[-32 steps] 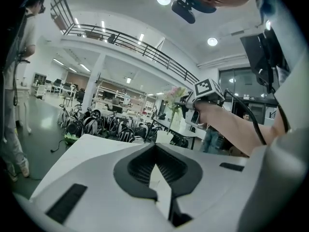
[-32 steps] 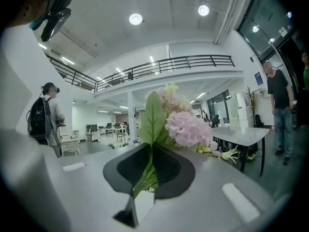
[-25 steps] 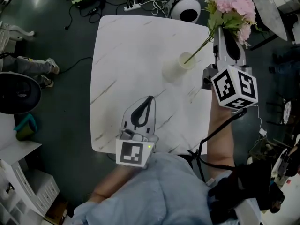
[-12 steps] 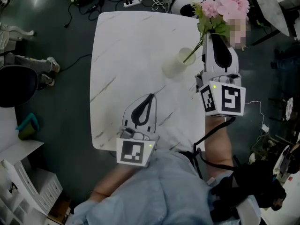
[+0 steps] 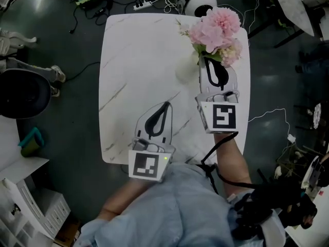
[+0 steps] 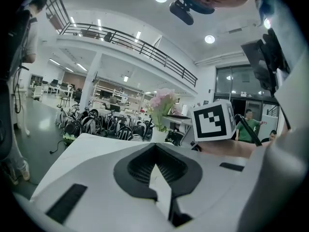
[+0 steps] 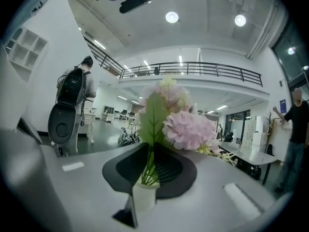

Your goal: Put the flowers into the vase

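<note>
Standing in the vase [image 7: 144, 193], flowers [image 5: 216, 30] are pinched by the right gripper [image 7: 150, 151], jaws opening; left gripper [image 5: 164, 105] closed together, empty.

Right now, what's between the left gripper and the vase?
Only bare table between left gripper and vase, shown in the head view.

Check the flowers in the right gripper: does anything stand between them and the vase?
Nothing visible does. The stems of the flowers already dip into the mouth of the vase, directly below the right gripper, whose jaws are opening with the stems between them. The left gripper sits apart, nearer the person.
</note>
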The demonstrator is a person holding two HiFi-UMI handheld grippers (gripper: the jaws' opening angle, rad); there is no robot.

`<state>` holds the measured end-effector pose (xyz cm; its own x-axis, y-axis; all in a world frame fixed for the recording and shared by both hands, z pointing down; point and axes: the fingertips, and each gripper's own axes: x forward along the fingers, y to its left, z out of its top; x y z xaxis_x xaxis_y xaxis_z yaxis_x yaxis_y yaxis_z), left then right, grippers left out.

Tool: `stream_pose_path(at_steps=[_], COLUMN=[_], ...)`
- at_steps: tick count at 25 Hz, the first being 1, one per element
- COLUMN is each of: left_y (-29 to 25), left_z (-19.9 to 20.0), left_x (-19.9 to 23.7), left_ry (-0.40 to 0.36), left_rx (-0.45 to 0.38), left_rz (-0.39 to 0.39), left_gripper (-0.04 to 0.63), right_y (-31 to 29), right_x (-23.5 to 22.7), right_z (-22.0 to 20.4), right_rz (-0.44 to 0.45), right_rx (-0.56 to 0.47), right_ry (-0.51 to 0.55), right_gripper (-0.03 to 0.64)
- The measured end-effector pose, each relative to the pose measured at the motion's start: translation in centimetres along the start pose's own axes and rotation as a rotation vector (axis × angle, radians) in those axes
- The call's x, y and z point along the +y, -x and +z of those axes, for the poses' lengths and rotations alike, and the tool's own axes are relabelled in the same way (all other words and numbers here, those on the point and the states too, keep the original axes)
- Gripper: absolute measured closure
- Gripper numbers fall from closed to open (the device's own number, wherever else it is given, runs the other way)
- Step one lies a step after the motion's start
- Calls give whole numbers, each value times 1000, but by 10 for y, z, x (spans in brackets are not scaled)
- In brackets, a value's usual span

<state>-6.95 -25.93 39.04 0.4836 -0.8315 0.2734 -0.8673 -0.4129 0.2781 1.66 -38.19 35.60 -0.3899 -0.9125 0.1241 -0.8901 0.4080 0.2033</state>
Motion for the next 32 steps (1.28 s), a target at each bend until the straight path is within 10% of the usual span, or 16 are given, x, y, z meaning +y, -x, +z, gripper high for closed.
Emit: stream_pose_path(at_steps=[12, 23, 32], left_y=[21, 44, 70], left_z=[6, 23, 56], left_x=[-8, -11, -19], left_ry=[-27, -73, -149], left_rx=[-19, -63, -167], left_rz=[-29, -49, -55], left_gripper=[592, 591, 592], right_y=[18, 77, 142], right_x=[23, 31, 47], right_z=[-38, -33, 1], right_rz=[34, 4, -33], right_rx=[225, 220, 111], right_ry=[-69, -220, -328], right_gripper=[474, 471, 615])
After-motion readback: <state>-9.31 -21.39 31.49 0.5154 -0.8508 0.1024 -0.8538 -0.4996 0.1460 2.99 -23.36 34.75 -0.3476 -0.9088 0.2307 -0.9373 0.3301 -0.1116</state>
